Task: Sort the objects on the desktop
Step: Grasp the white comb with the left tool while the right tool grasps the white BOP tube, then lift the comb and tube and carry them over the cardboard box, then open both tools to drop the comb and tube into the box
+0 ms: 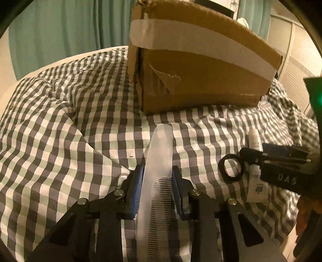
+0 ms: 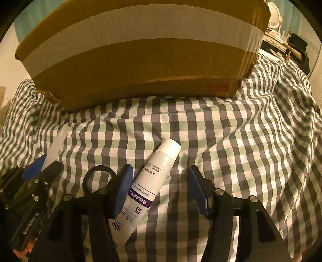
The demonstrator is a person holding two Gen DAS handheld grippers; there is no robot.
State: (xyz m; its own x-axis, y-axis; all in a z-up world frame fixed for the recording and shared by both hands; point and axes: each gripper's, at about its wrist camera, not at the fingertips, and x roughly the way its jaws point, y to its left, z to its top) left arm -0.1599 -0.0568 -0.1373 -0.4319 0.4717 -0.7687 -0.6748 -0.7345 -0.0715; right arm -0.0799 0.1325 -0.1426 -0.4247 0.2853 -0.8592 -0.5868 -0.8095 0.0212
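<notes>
Left wrist view: a green, grey and white checked cloth [image 1: 66, 125] lies rumpled over a soft surface, likely a bed, though nothing under the cloth shows. A taped cardboard box [image 1: 201, 66] stands on it at the far side, with teal curtains [image 1: 60, 30] behind. The left hand-held gripper [image 1: 157, 181] stands narrow, its blue pads on either flank of a translucent comb [image 1: 161, 157]; the right pad touches the comb's edge, and the left pad sits right against it. The comb's long axis runs straight away from the camera, its rounded handle end pointing at the box and its teeth lying back between the fingers. At the right edge the right hand-held gripper [image 1: 251, 161] reaches in over a white tube [image 1: 255, 141].

Right wrist view: the same checked cloth fills the frame, the box [image 2: 140, 60] across the far side, and pale furniture [image 2: 275, 18] stands in the room's upper right corner. The right hand-held gripper [image 2: 161, 181] is about half open. The white tube [image 2: 149, 187], purple-banded, lies on the cloth between its fingers, leaning against the left pad and clear of the right one. Its long axis tilts up and rightward, cap end pointing toward the box. At far left the left hand-held gripper [image 2: 43, 168] grips the comb [image 2: 57, 143].
</notes>
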